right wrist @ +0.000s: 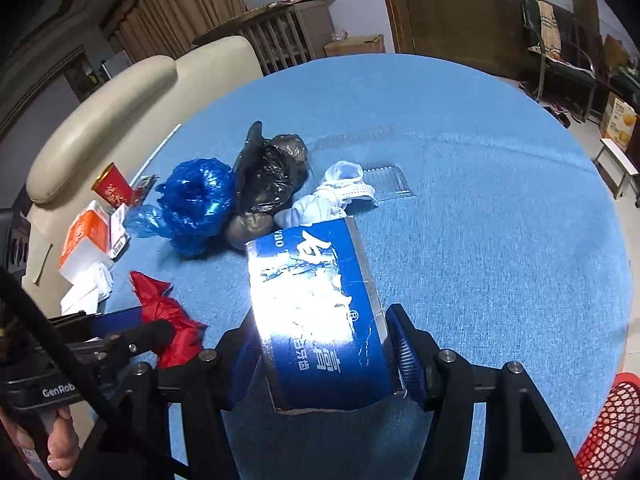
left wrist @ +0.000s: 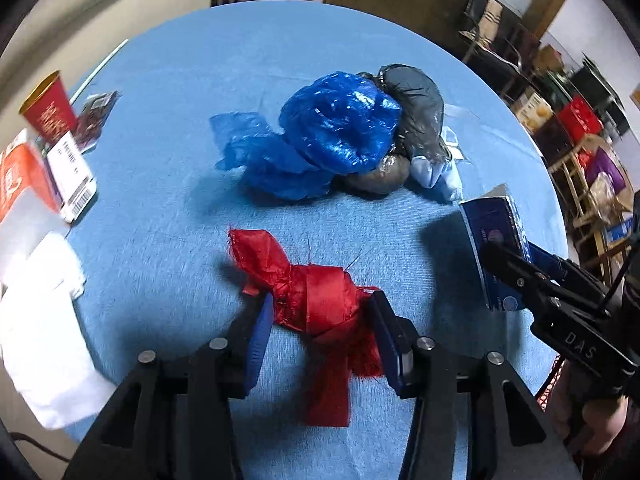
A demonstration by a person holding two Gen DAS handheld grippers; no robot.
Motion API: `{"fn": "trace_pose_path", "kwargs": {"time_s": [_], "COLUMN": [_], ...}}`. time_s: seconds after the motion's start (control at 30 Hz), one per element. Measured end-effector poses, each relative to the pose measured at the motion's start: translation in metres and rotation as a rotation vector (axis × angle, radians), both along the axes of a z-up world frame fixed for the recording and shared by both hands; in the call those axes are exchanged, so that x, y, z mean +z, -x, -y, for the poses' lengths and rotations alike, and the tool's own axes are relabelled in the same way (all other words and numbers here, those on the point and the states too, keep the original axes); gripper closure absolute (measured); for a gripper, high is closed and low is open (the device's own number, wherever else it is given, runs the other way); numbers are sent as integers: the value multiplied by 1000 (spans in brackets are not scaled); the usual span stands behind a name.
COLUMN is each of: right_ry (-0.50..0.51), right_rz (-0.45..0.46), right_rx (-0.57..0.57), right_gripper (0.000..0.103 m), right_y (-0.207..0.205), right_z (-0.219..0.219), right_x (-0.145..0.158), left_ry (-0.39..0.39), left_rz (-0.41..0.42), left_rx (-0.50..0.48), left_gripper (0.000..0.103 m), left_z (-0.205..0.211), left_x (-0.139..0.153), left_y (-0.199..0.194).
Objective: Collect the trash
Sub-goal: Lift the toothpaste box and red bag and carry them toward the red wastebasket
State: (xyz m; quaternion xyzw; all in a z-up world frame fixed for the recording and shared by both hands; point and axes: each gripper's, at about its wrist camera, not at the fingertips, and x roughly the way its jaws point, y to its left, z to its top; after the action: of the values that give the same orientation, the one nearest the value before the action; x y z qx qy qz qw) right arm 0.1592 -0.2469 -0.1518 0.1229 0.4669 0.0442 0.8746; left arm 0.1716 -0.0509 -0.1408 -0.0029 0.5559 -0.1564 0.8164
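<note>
Left gripper: jaws narrowed around the knotted red plastic bag, both pads against its sides; blue plastic bag lies well ahead on the blue tablecloth. Right gripper: clamped on the blue toothpaste box, which juts forward between its fingers; red mesh basket sits to its right.

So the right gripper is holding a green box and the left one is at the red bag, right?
Not quite: the box in the right gripper is blue with white writing, not green, as the right wrist view shows. The rest stands: the left gripper is at the red bag, with the bag between its fingers.
</note>
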Motion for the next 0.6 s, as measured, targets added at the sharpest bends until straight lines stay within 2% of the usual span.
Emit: {"fn": "trace_pose_path", "kwargs": {"time_s": [0.03,0.1,0.2,0.6], "right_ry": [1,-3,-2,-37], "right_rz": [-4,-31,-53,-56], "right_rx": [-2,-3,-16,-32], "right_gripper": [38,38,36,33], "right_y": [-1,-4,-7,8], "right_z": [0,2,6,17], "right_x": [0,-4,-8,-9], "left_ry": [3,4,14,10], "left_rz": [3,5,5,-16], "left_rx": [-8,-22,-45,-61], "left_gripper": [50,41,37,35], "left_z": [1,3,4,8], "left_x": [0,1,1,-17], "left_y": [-1,-4,-4,3]}}
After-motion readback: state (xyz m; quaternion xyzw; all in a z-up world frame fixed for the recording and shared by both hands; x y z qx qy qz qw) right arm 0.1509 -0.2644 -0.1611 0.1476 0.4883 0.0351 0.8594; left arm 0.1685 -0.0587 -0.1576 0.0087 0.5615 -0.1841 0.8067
